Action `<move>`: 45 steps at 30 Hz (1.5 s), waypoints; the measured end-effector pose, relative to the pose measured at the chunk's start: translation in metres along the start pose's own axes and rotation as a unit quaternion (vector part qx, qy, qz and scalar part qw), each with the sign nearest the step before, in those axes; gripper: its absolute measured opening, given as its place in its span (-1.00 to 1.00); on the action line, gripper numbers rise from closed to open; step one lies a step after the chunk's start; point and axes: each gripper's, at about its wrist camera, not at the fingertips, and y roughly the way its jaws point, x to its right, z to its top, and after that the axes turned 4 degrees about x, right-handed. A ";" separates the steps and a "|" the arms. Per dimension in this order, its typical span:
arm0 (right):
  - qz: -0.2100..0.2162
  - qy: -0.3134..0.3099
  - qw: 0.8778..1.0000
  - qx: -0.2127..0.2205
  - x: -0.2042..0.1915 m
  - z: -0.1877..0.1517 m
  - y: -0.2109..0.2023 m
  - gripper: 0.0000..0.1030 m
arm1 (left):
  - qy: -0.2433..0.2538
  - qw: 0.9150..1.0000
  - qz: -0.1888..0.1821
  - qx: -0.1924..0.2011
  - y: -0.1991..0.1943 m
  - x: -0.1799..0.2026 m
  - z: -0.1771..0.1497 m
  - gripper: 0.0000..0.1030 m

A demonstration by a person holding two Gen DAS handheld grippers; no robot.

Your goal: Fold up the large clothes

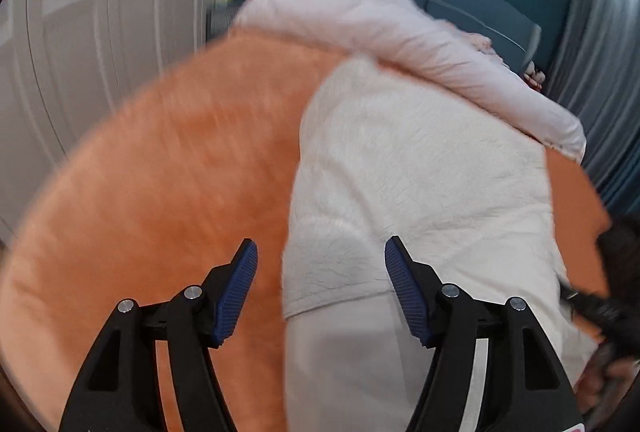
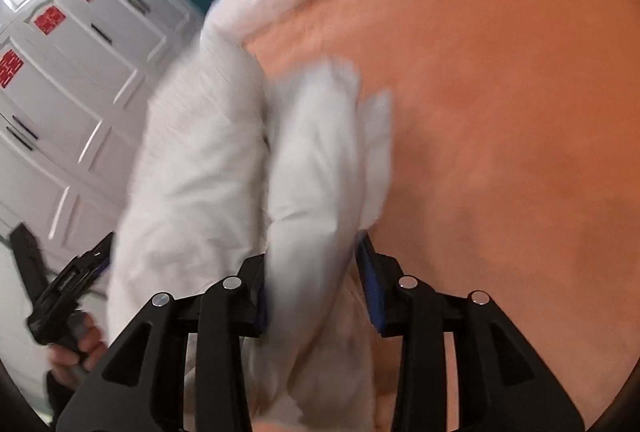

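In the left wrist view, the left tool (image 1: pixel 321 288) was wide open, with nothing between its 2 blue pads (image 1: pixel 236 292). It hung over the near edge of the white garment (image 1: pixel 420 192), which lay spread on the orange bed (image 1: pixel 172 172). A pale pink quilt (image 1: pixel 400 36) lay rolled at the far side of the bed, touching the garment. White wardrobe doors (image 1: pixel 92 20) stood far left. The right tool (image 1: pixel 616 296) showed at the right edge.

In the right wrist view, the right tool (image 2: pixel 316 284) pinched a thick fold of the white garment (image 2: pixel 312 200). The cloth looked blurry. The orange bed (image 2: pixel 500 112) filled the right side. The left tool (image 2: pixel 80 272) was near left.
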 end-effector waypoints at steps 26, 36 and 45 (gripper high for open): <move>-0.066 -0.141 0.985 -0.072 -0.041 -0.051 -0.012 -0.79 | 0.042 0.995 0.058 -0.067 -0.001 0.049 -0.045 0.46; -0.074 -0.121 0.987 -0.080 -0.029 -0.064 -0.043 -0.80 | 0.048 0.994 0.066 -0.071 -0.022 0.056 -0.064 0.46; -0.112 -0.110 0.981 -0.114 -0.014 -0.079 -0.052 -0.76 | 0.062 0.993 0.071 -0.073 -0.048 0.066 -0.083 0.46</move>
